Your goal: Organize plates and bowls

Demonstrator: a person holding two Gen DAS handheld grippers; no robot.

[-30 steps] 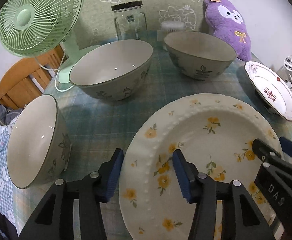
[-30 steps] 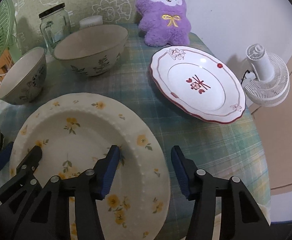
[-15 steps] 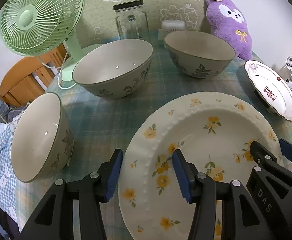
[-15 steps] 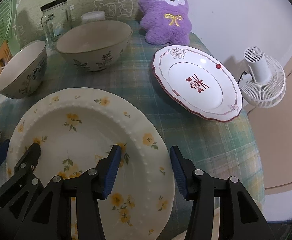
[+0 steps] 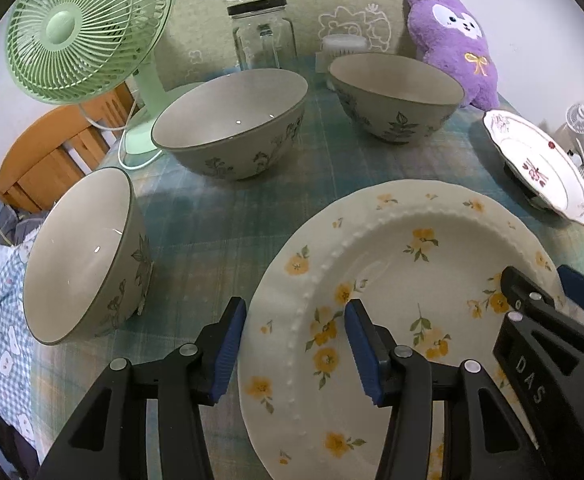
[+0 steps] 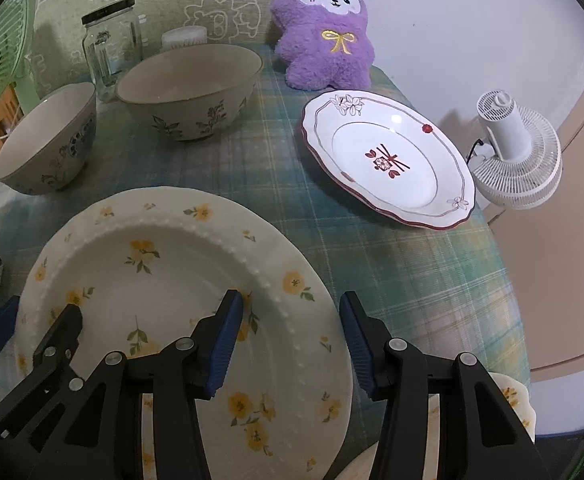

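A large cream plate with yellow flowers (image 5: 404, 280) (image 6: 171, 280) lies at the near edge of the table. My left gripper (image 5: 295, 346) is open, its jaws astride the plate's left rim. My right gripper (image 6: 289, 344) is open, astride the plate's right rim. A white plate with red trim (image 6: 388, 160) (image 5: 536, 164) lies at the right. Three grey-green leaf-pattern bowls stand on the table: one near left (image 5: 79, 256), one in the middle (image 5: 231, 124) (image 6: 47, 140), one further back (image 5: 396, 96) (image 6: 189, 88).
The table has a blue-green plaid cloth (image 5: 219, 220). A green fan (image 5: 87, 28) stands at the back left, a glass jar (image 5: 263, 32) and a purple plush toy (image 6: 326, 28) at the back, a small white fan (image 6: 516, 152) beyond the right edge.
Both grippers have pulled back slightly and risen a little, so the view has widened. Both stay open around the flowered plate's rim. Nothing on the table has moved.
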